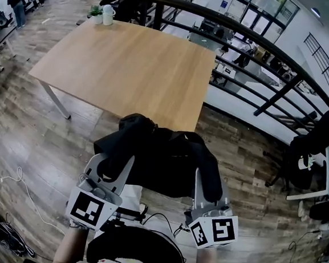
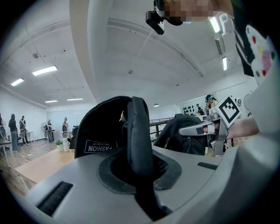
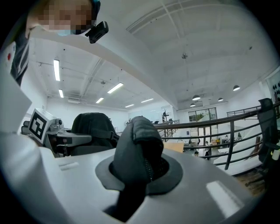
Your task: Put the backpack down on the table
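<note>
In the head view a black backpack hangs in the air in front of me, over the floor just short of the near edge of the wooden table. My left gripper is shut on the bag's left side and my right gripper is shut on its right side. In the left gripper view, a black padded strap is pinched between the jaws, with the labelled bag body behind it. The right gripper view has a thick black fold with a zipper clamped between its jaws.
A white jug and a small plant stand at the table's far left corner. A black railing runs along the right behind the table. An office chair stands at the right, and cables lie on the floor at the left.
</note>
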`<state>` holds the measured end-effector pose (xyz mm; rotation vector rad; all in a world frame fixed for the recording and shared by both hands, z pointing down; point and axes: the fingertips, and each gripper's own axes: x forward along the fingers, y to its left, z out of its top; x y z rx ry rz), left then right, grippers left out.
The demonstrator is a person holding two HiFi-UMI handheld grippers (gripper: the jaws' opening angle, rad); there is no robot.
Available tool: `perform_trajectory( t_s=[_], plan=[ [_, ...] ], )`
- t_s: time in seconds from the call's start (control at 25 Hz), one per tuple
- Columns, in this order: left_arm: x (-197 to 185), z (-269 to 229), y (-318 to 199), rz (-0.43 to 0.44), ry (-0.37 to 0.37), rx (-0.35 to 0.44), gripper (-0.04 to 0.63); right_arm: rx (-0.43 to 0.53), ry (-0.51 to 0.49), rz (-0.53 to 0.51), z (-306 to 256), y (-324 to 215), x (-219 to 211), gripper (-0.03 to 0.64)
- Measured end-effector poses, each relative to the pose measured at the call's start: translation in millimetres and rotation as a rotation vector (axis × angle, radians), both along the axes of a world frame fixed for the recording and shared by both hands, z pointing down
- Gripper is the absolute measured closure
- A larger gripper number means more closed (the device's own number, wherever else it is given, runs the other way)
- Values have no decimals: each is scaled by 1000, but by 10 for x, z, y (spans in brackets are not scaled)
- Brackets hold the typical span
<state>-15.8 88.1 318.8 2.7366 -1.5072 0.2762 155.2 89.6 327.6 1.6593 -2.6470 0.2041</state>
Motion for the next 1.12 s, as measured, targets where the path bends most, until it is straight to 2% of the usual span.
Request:
perform_trajectory(
  t_s=[1.12],
  plan=[
    [-208, -104, -2112, 88, 4, 10, 558, -7, 9, 97, -106, -1961, -180, 558]
  ],
)
